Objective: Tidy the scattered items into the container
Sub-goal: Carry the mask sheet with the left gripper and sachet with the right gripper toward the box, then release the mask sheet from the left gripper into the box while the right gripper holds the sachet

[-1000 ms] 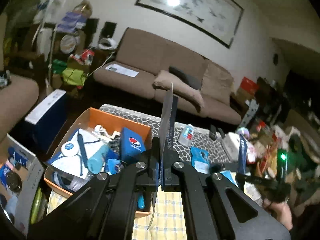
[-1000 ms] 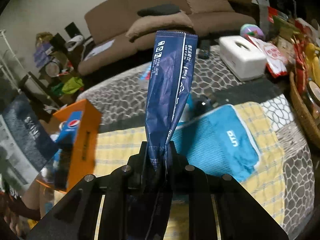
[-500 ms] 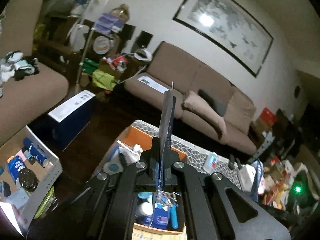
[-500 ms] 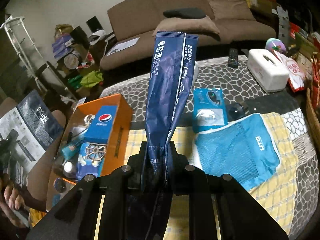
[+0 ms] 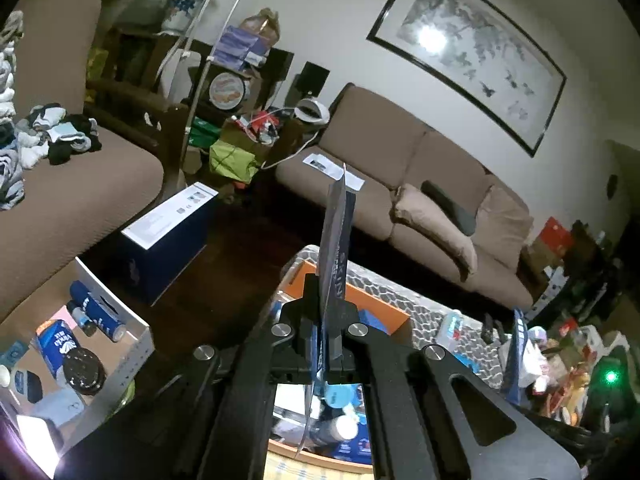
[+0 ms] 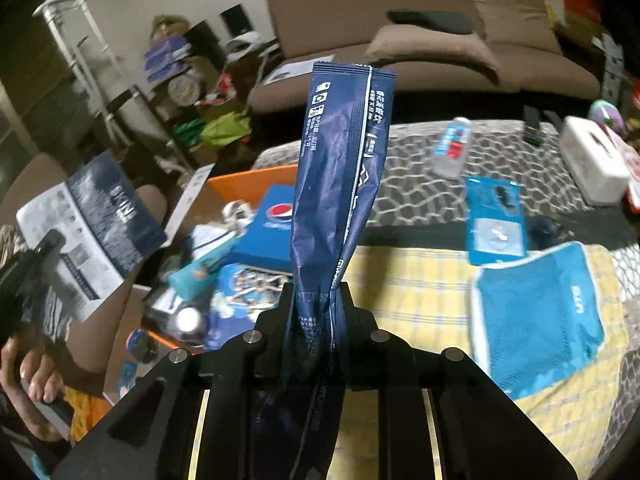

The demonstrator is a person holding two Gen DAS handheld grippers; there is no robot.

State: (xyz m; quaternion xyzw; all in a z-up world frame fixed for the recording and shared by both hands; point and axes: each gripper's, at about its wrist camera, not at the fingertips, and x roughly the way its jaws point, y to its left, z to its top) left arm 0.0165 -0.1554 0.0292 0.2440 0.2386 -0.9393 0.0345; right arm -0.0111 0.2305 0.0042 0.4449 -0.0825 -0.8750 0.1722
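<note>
- Pinching a thin flat packet [image 5: 335, 240] edge-on, the left gripper [image 5: 325, 320] is keeping its jaws fully closed on it above the orange box [image 5: 376, 300].
- Clamping the lower end of a dark blue sachet [image 6: 344, 152], the right gripper [image 6: 316, 308] is holding it upright just beside the box.
- Lying in the box are a Pepsi carton [image 6: 268, 228] and other small items.
- Still sitting out on the table [image 6: 416, 200] are a blue mesh pouch [image 6: 536, 316], a blue card pack [image 6: 496, 220] and a small bottle [image 6: 452, 148].

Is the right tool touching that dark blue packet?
Touching. The right wrist view shows the right tool shut on the dark blue packet, its lower end pinched between the fingers.
</note>
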